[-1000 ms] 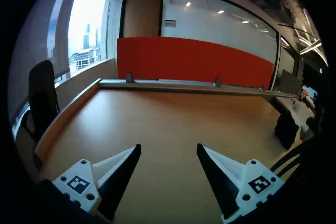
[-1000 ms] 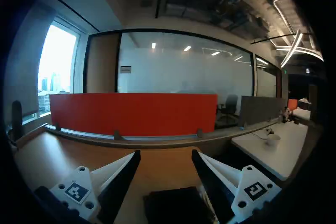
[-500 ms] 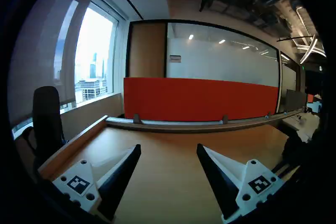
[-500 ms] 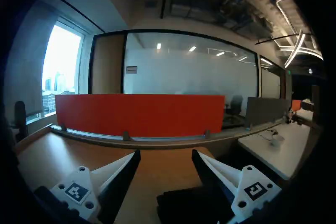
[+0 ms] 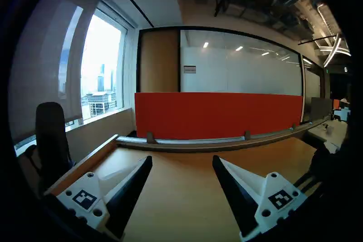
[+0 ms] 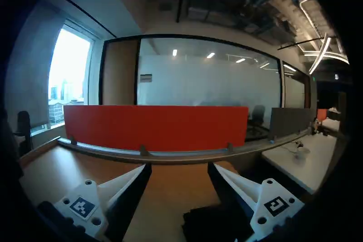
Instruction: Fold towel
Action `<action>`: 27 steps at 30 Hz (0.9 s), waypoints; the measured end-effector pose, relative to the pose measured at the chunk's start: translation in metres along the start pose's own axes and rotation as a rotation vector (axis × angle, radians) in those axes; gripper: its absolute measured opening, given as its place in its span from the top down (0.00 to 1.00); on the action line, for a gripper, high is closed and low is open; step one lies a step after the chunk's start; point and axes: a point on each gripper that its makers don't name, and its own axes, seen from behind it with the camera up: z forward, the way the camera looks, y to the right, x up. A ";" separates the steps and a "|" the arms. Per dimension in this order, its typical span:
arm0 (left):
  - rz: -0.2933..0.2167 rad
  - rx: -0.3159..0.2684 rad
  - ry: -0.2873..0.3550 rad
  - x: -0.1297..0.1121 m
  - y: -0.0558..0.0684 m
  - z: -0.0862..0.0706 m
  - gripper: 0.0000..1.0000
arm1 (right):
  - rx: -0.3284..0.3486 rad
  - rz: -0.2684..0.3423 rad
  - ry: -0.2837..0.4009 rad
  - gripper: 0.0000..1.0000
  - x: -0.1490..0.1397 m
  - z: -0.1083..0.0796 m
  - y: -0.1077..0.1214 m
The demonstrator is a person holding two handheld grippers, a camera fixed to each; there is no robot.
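Wooden table spans the lower frame of both views. Left gripper: two fingers spread wide, holding nothing. Right gripper: two fingers equally wide, also empty. One dark towel lies on the table at bottom centre, nearer the right-hand finger. One red partition crosses mid-frame; one chair stands at left.

Held about level and aimed straight ahead: the left tongs, jaws parted wide, white fingers with dark inner faces tapering to points. Likewise the right tongs: level, aimed forward, jaws parted just as wide, both fingers free and pressing on nothing.
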 end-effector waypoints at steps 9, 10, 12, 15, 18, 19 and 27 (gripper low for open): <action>0.003 -0.015 0.028 0.015 -0.001 0.006 0.01 | 0.041 0.009 0.018 0.04 0.005 0.006 -0.043; 0.003 -0.014 0.031 0.016 -0.002 0.007 0.01 | 0.044 0.014 0.021 0.03 0.006 0.007 -0.047; 0.003 -0.014 0.035 0.019 -0.004 0.008 0.01 | 0.051 0.023 0.028 0.03 0.006 0.008 -0.056; 0.001 -0.006 0.039 0.022 -0.008 0.008 0.01 | 0.061 0.029 0.030 0.01 0.006 0.010 -0.068; -0.004 -0.007 0.046 0.024 -0.009 0.007 0.01 | 0.062 0.029 0.033 0.01 0.006 0.011 -0.076; -0.003 -0.011 0.049 0.025 -0.008 0.006 0.01 | 0.061 0.030 0.034 0.01 0.007 0.011 -0.077; 0.017 -0.025 0.061 0.027 -0.007 0.002 0.01 | 0.063 0.032 0.038 0.01 0.009 0.011 -0.084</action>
